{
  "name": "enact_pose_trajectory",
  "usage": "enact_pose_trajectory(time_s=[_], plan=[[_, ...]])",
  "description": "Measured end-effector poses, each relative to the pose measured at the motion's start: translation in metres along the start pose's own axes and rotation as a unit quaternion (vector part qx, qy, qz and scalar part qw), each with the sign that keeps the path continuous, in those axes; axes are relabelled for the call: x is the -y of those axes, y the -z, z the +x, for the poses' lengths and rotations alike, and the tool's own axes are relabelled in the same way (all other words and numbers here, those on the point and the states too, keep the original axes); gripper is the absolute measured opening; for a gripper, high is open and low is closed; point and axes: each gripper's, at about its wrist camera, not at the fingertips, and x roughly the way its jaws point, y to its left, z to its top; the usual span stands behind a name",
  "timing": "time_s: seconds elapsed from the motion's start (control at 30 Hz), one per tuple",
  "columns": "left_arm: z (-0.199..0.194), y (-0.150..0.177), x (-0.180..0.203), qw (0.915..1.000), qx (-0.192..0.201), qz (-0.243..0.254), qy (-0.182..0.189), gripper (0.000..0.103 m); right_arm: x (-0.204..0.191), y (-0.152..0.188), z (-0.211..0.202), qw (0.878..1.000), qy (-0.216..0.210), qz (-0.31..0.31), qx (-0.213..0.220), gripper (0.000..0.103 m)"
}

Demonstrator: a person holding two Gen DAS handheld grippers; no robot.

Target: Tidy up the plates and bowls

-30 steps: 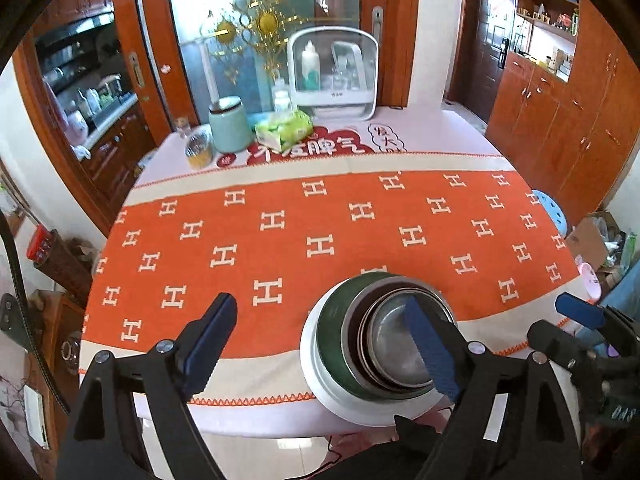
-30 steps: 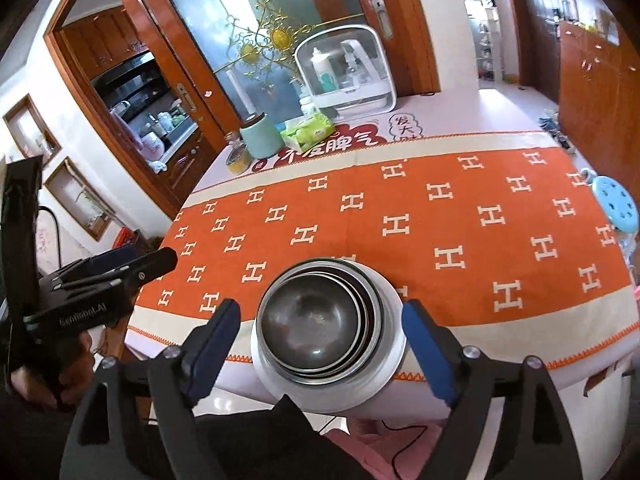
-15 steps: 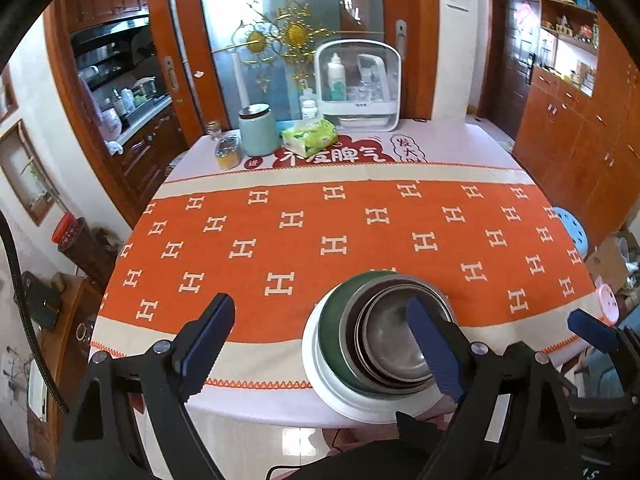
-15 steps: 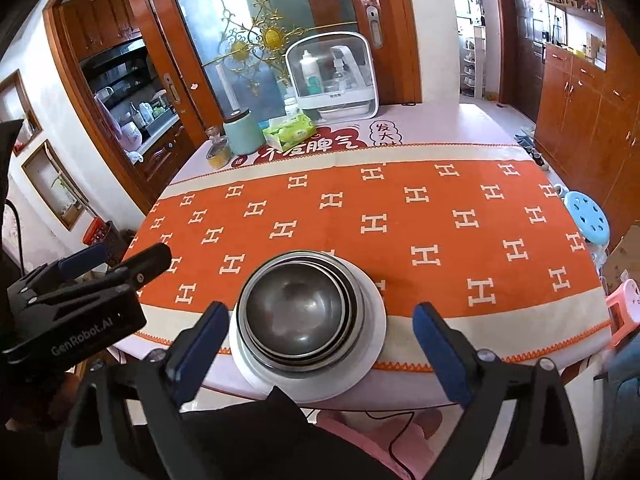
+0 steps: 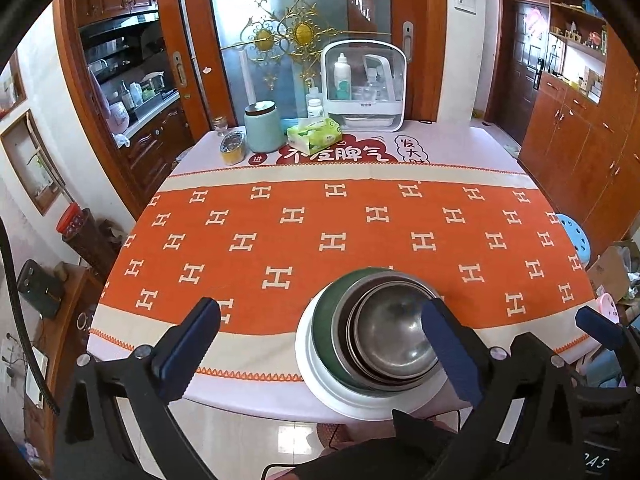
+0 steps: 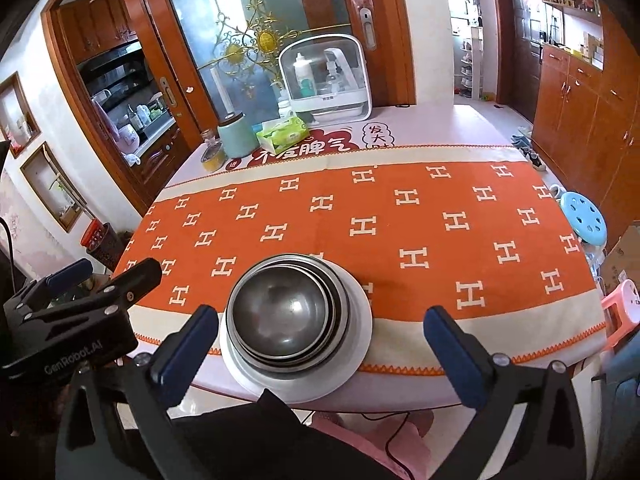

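Nested steel bowls (image 5: 394,332) sit inside a dark green bowl (image 5: 326,320) on a white plate (image 5: 316,376), near the table's front edge. My left gripper (image 5: 319,305) hovers above and before the stack, jaws opening wide with no pad touching it; the right finger (image 5: 448,344) overlaps the bowls in view. In the right wrist view the same steel bowls (image 6: 286,316) and white plate (image 6: 358,340) lie between and beyond the wide-open jaws of my right gripper (image 6: 321,314), untouched. The left gripper (image 6: 100,276) shows at the left there.
The orange patterned tablecloth (image 5: 340,216) covers the table. At the far end stand a green jar (image 5: 262,126), a tissue box (image 5: 314,134), a small tin (image 5: 233,148) and a white storage box (image 5: 364,84). A blue stool (image 6: 582,212) and a pink stool (image 6: 624,304) stand on the right.
Both grippers' jaws have spread wider. The left gripper has shifted sideways a little. The stack of bowls on the plate has stayed where it was.
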Motion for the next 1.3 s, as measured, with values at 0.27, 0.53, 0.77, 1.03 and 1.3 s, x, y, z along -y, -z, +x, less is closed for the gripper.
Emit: enact_pose_trajectory(time_s=[0.27,0.53,0.77,1.03,1.3], plan=[[0.002,-0.001,0.005,1.0,-0.003,0.005,0.006,0.101,0.007,-0.002,0.0,1.0,0.006,0.014,0.004,0.103],[0.002,-0.001,0.003,1.0,-0.004,0.003,0.008,0.102,0.007,-0.002,0.0,1.0,0.006,0.013,0.003,0.103],[0.004,-0.003,0.004,0.9999,-0.005,0.003,0.009,0.102,0.007,-0.003,0.001,1.0,0.007,0.014,0.001,0.103],[0.012,-0.008,0.005,0.9998,-0.011,0.006,0.013,0.102,0.003,-0.005,0.01,1.0,0.012,0.019,-0.007,0.103],[0.018,-0.008,0.003,0.9998,-0.017,0.004,0.014,0.102,0.0,-0.005,0.014,1.0,0.013,0.022,-0.013,0.103]])
